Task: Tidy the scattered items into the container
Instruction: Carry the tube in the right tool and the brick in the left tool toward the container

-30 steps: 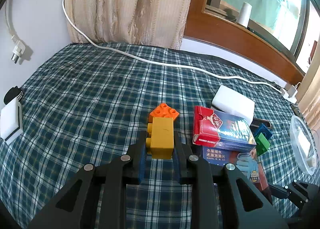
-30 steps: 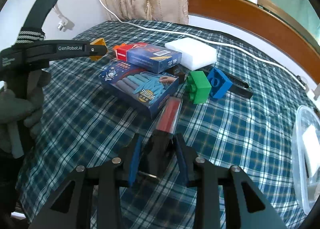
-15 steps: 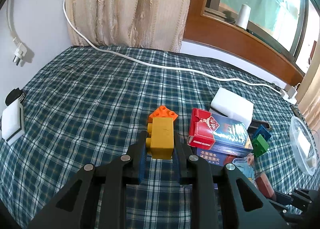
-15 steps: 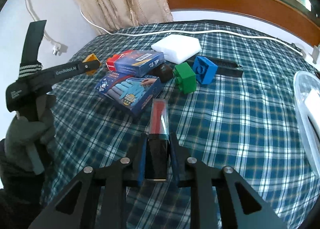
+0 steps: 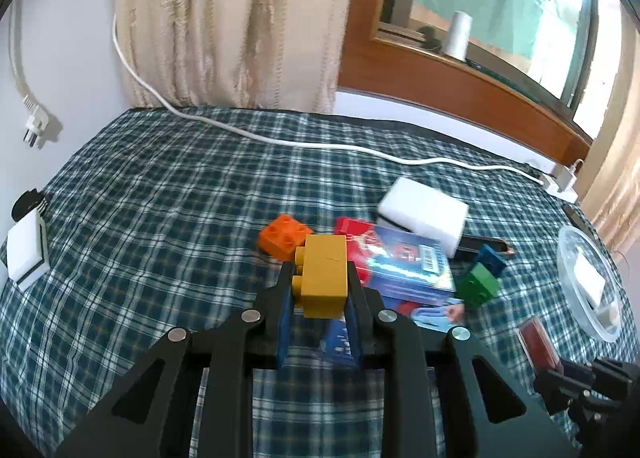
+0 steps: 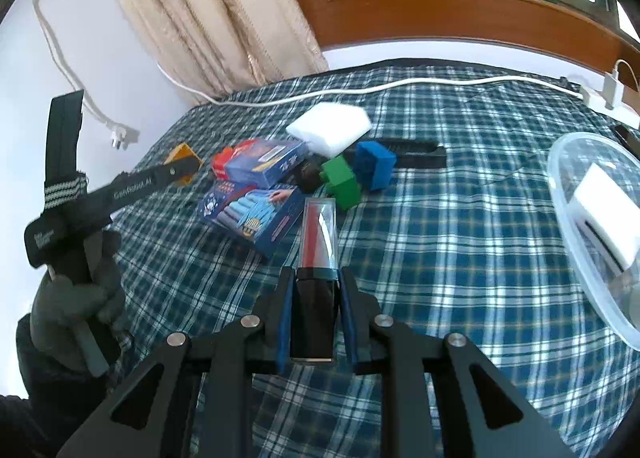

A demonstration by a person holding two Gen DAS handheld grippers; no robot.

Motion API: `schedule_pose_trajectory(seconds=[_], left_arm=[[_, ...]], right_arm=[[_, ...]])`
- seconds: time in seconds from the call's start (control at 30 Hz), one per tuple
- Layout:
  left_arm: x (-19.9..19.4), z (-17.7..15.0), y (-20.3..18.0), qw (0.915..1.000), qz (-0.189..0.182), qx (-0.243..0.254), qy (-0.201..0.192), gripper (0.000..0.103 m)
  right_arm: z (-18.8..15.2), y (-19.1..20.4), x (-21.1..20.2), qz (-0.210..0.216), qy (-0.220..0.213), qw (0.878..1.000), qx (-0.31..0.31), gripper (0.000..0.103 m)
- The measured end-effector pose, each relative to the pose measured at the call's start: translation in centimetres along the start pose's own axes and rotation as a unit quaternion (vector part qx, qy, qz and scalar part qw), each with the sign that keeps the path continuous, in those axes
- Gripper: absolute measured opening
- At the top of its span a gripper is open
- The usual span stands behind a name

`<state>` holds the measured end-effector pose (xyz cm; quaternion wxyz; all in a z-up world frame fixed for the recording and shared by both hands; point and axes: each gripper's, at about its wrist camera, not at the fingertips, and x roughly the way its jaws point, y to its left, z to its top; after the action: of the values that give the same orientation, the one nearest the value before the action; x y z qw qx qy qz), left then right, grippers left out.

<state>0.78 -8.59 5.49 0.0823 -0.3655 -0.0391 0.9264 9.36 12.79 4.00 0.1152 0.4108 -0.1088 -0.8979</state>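
Note:
My left gripper [image 5: 320, 282] is shut on a yellow toy brick [image 5: 323, 274] and holds it above the plaid cloth. My right gripper [image 6: 314, 278] is shut on a black-and-red lipstick-like case with a clear cap [image 6: 318, 242], lifted off the cloth. The clear plastic container [image 6: 592, 226] lies at the right, with a white box inside; it also shows in the left wrist view [image 5: 588, 282]. Scattered on the cloth are an orange brick [image 5: 282, 236], a green brick [image 6: 342, 182], a blue brick [image 6: 374, 164], a red-blue box [image 6: 260, 162], a blue glove box [image 6: 256, 214] and a white sponge [image 6: 330, 128].
A white power cable [image 5: 320, 144] crosses the far side of the cloth to a power strip [image 5: 560, 182]. A white-and-black device [image 5: 28, 250] lies at the left edge. A black comb [image 6: 412, 148] lies behind the bricks. Curtain and wooden window sill stand behind.
Both grippers have risen and swung right, each keeping its item. The right gripper closed fully on the case and lifted it; the container is now nearer in its view.

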Motion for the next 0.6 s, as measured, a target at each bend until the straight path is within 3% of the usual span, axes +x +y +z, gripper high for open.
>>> schedule_pose_trajectory(seconds=[0.6], left_arm=[[-0.8,0.7,-6.4,0.9987,-0.033,0.038,0.002,0.025]], right_arm=[[0.5,-5.8,-4.7,-0.018,-0.061,0.995,0.072,0.024]])
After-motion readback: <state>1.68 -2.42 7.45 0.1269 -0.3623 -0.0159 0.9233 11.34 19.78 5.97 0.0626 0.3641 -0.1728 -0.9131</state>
